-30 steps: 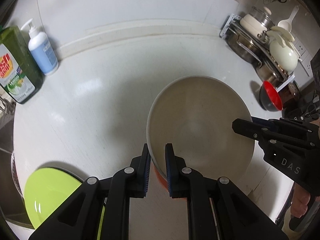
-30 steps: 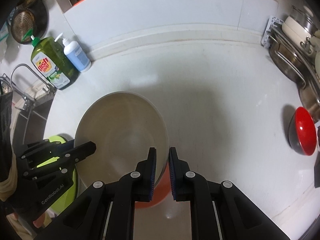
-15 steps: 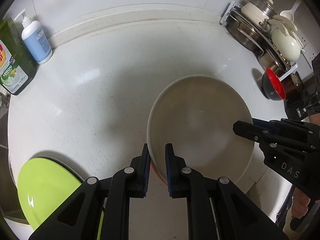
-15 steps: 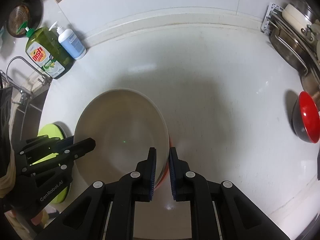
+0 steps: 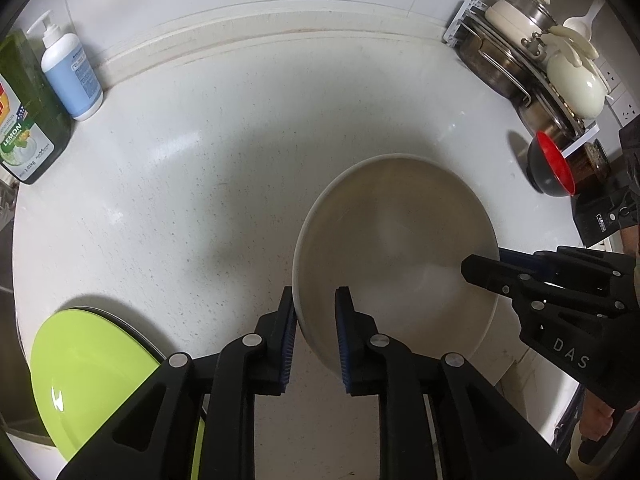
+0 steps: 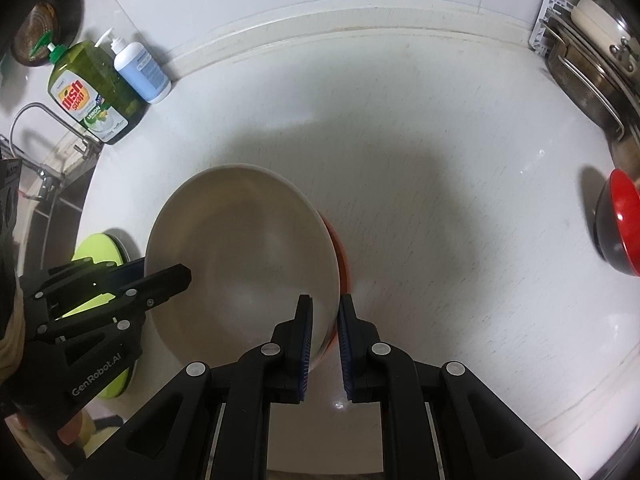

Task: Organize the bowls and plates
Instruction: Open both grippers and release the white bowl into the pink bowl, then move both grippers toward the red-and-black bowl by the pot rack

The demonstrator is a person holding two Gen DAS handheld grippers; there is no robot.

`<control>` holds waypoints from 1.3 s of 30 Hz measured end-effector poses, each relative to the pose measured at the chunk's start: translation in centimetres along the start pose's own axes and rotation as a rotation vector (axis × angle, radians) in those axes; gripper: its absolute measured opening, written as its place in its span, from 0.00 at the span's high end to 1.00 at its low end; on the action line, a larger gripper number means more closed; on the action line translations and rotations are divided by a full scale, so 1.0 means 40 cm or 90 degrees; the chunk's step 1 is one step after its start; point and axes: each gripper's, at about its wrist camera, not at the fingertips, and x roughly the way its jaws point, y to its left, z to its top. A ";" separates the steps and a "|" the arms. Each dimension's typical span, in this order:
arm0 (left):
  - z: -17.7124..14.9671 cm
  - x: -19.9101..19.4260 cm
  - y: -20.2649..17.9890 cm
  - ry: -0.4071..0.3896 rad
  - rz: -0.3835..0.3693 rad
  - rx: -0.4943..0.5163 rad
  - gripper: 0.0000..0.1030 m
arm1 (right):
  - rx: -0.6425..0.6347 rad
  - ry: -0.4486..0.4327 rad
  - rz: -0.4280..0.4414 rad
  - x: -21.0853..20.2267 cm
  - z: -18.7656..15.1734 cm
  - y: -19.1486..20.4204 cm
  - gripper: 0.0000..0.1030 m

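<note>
Beige bowl (image 5: 394, 240) held at 2 rim points above white tabletop (image 5: 192, 184).
Left gripper (image 5: 315, 312) pinches the bowl's rim at 7 o'clock in the left wrist view; right gripper (image 6: 324, 316) pinches the rim at 5 o'clock in the right wrist view, an orange edge (image 6: 340, 256) showing beneath the bowl there. Lime-green plate (image 5: 92, 368) lies at 8 o'clock near the tabletop's edge. Red-and-black bowl (image 5: 550, 166) stands at 2 o'clock, beside a rack of pots (image 5: 520, 60). Green dish soap bottle (image 6: 94, 92) and blue pump bottle (image 6: 140, 66) stand touching at 10 o'clock by the wall.
</note>
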 end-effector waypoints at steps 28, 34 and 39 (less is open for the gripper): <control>0.066 -0.083 -0.091 -0.095 0.016 0.099 0.40 | 0.069 -0.102 -0.046 -0.117 -0.016 -0.088 0.70; 0.095 -0.106 -0.160 -0.112 -0.007 0.140 0.40 | 0.101 -0.127 -0.049 -0.169 -0.028 -0.145 0.70; 0.123 -0.114 -0.225 -0.129 -0.017 0.176 0.39 | 0.128 -0.155 -0.065 -0.209 -0.038 -0.195 0.70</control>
